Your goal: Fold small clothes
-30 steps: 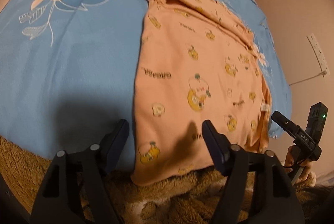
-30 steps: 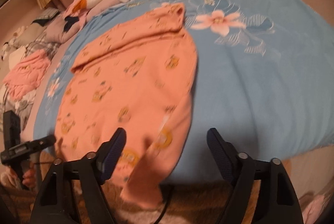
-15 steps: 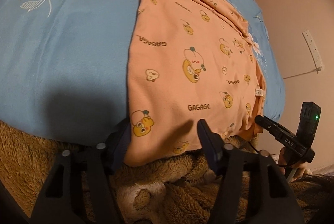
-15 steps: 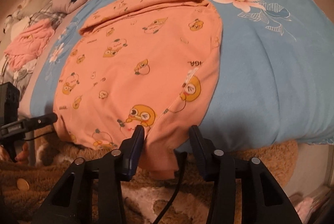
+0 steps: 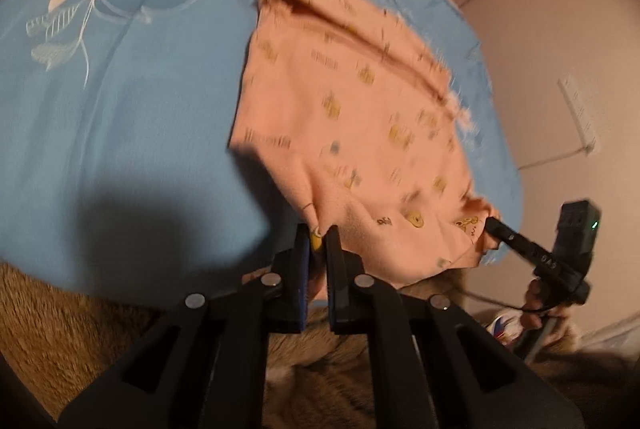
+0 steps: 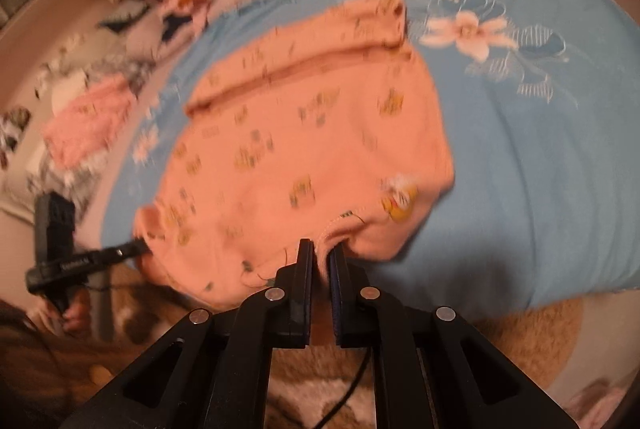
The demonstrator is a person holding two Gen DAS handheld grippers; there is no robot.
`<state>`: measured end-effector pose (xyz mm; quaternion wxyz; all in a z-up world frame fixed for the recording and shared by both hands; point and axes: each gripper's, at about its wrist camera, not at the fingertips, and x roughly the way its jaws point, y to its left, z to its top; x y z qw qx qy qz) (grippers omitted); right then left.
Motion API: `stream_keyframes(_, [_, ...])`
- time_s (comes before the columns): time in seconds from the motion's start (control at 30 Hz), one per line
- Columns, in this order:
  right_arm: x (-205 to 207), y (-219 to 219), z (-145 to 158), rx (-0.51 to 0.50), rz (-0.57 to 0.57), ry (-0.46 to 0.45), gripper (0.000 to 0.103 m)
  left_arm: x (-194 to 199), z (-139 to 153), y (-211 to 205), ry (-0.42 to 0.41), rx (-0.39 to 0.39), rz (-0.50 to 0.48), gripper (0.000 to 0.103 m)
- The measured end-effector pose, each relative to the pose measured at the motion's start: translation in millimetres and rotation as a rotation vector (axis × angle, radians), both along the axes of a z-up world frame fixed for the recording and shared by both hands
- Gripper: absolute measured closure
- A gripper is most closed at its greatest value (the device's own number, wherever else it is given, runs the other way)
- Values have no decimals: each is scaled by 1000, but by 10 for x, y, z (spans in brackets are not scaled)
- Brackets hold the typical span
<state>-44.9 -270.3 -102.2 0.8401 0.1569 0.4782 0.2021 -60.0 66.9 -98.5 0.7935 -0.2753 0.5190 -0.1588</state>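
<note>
Jaws of left gripper (image 5: 319,243) and right gripper (image 6: 321,253) have just clamped the orange garment's (image 5: 352,117) near hem.

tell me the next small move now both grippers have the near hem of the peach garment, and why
Probably lift both corners together and carry them toward the far edge. The left gripper and right gripper have just closed, each pinching a near corner of the peach garment, which otherwise lies flat on the blue bedspread with its hem bunching at the pinches. An even lift should keep the fold straight.
</note>
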Motion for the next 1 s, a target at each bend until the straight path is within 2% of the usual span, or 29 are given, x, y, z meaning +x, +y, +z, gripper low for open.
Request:
stream_keyframes(0.1, [154,-82,91,63,-30,-30,94,180,97,104,-14,-75,25,97])
stream_keyframes(0.27, [517,-105,21,139,-77,-15,94,551,101,149,-6,-79,59,97])
stream_keyframes(0.5, [926,-33,-170,72,-115,31,94,954,-57,171,20,-42,86,95])
stream_keyframes(0.6, [1031,-9,-303,48,-116,66,94,1053,-262,206,73,-51,110,94])
stream_keyframes(0.7, [1061,-75,-390,83,-132,90,94,1034,-308,220,63,-69,112,94])
stream_keyframes(0.83, [1023,-176,-335,111,-148,90,94,1015,-259,235,63,-79,112,94])
stream_keyframes(0.9, [979,-199,-252,78,-162,65,84,965,-198,250,52,-78,122,91])
stream_keyframes(0.97, [909,-237,-169,29,-179,35,72,876,-120,261,28,-50,132,82])
stream_keyframes(1.0, [846,-259,-125,19,-183,21,70,834,-81,251,18,-27,130,79])
